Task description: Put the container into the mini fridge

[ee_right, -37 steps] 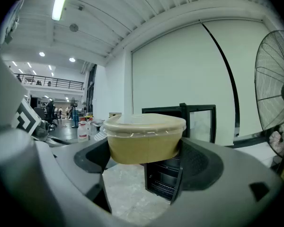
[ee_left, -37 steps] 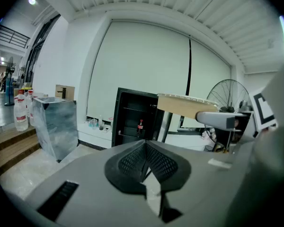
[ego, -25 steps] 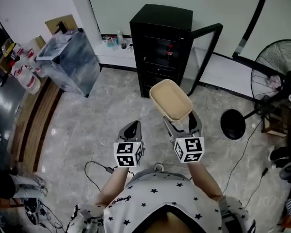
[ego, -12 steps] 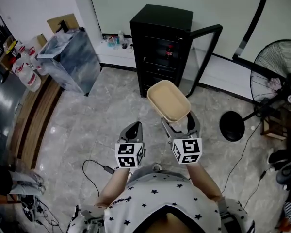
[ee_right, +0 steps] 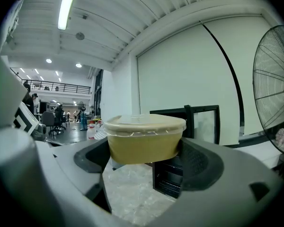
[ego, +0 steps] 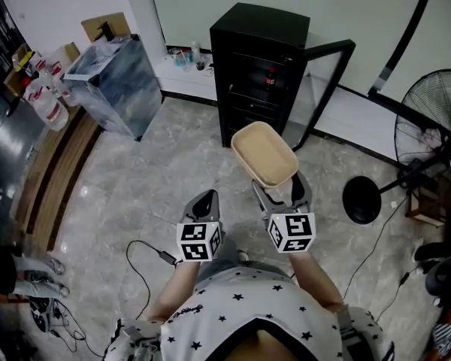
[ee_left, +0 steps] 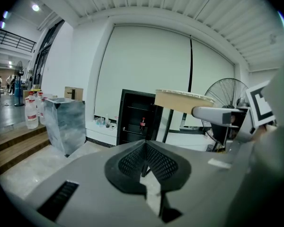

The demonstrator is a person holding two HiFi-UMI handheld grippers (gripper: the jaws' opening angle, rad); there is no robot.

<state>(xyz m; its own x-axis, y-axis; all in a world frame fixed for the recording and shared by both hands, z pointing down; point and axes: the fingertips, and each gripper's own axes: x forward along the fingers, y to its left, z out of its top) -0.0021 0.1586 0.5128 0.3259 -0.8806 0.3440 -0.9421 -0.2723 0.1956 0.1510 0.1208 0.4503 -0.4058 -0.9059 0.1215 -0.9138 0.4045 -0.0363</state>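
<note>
A tan lidded container (ego: 264, 154) is held in the air by my right gripper (ego: 281, 192), whose jaws are shut on its sides; in the right gripper view the container (ee_right: 144, 138) fills the gap between the jaws. The black mini fridge (ego: 258, 66) stands ahead on the floor with its glass door (ego: 327, 81) swung open to the right; a cola bottle (ego: 270, 74) shows on a shelf. My left gripper (ego: 204, 201) hangs beside the right one, shut and empty. In the left gripper view the fridge (ee_left: 136, 118) lies ahead and the container (ee_left: 182, 100) shows at upper right.
A grey marbled box (ego: 114, 86) stands left of the fridge beside white jugs (ego: 46, 100) and a wooden step (ego: 49, 179). A standing fan (ego: 434, 130) with a round black base (ego: 361, 199) is at the right. A black cable (ego: 146, 260) runs over the floor by my feet.
The view has shifted slightly, so the fridge and fan sit a little further right in frame. Both grippers and the held container keep about the same place.
</note>
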